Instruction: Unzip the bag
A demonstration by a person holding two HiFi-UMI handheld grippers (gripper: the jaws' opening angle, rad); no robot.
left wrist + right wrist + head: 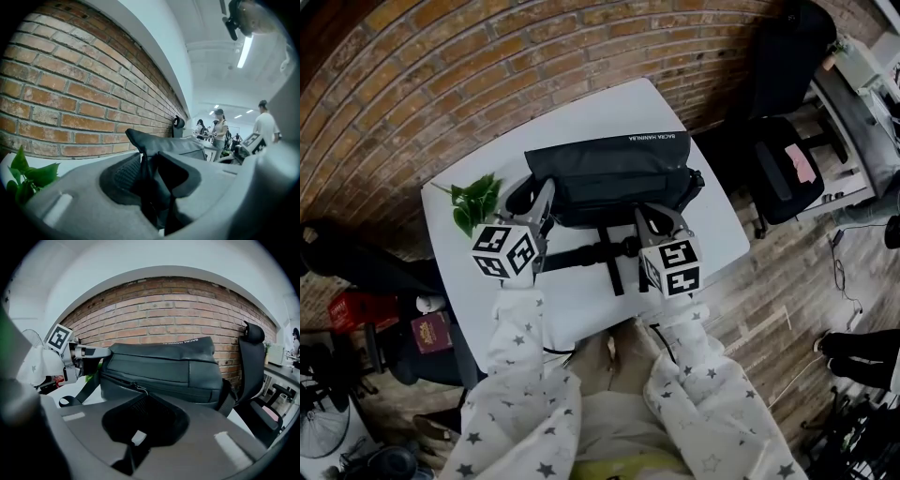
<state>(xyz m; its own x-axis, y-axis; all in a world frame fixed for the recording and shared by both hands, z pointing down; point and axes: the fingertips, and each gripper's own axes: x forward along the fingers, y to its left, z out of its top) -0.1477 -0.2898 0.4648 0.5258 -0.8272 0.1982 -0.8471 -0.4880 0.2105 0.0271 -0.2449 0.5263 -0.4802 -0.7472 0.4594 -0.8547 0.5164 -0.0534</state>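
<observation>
A black bag (609,173) lies across the white table (712,234) with its front face towards me. My left gripper (532,195) is at the bag's left end. In the left gripper view its jaws (150,187) pinch a fold of the black bag (183,146) fabric. My right gripper (661,217) touches the bag's front at the right. In the right gripper view the bag (164,366) fills the middle, and the zipper pull (139,389) sits right at the tips of the right gripper (140,401), which is shut on its tab.
Green leaves (476,202) lie by the bag's left end. The bag's strap (591,251) trails over the table towards me. A black office chair (778,169) stands right of the table and a brick wall (154,310) behind it. Several people (219,131) stand far off.
</observation>
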